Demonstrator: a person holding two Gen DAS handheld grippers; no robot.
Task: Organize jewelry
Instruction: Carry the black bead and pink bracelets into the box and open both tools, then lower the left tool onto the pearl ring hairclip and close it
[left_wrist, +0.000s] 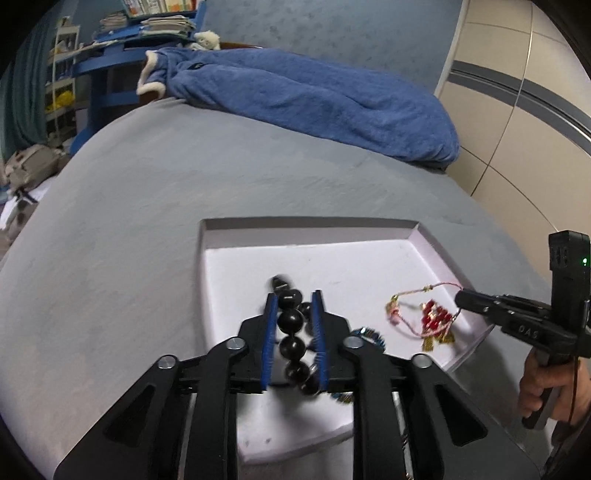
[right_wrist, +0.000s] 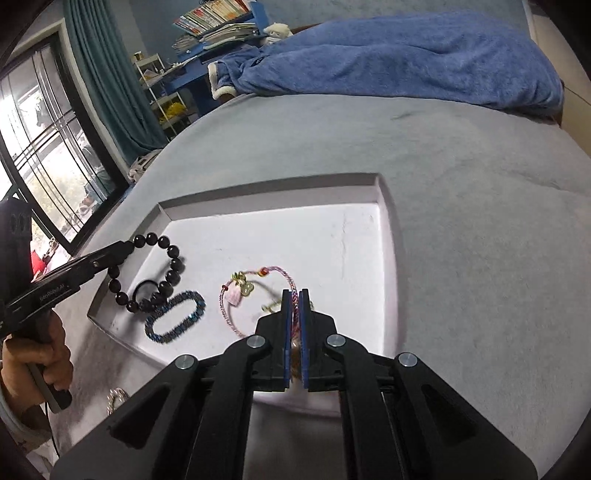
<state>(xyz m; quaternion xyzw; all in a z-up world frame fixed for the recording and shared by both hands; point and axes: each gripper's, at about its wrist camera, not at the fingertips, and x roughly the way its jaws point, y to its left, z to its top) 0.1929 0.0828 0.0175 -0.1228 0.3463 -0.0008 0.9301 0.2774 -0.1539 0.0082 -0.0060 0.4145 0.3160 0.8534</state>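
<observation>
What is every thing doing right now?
Left gripper: shut on black bead bracelet, lifting one side.
Right gripper: shut on pink charm bracelet.
Blue bead bracelet: lying flat in tray.
Black hair tie: lying flat.
White tray: open, on bed.

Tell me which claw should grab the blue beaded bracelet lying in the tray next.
Neither is free. Left claw grips the black bead bracelet; right claw pinches the pink cord bracelet. The blue bracelet lies beside the black beads, so left, after releasing.
</observation>
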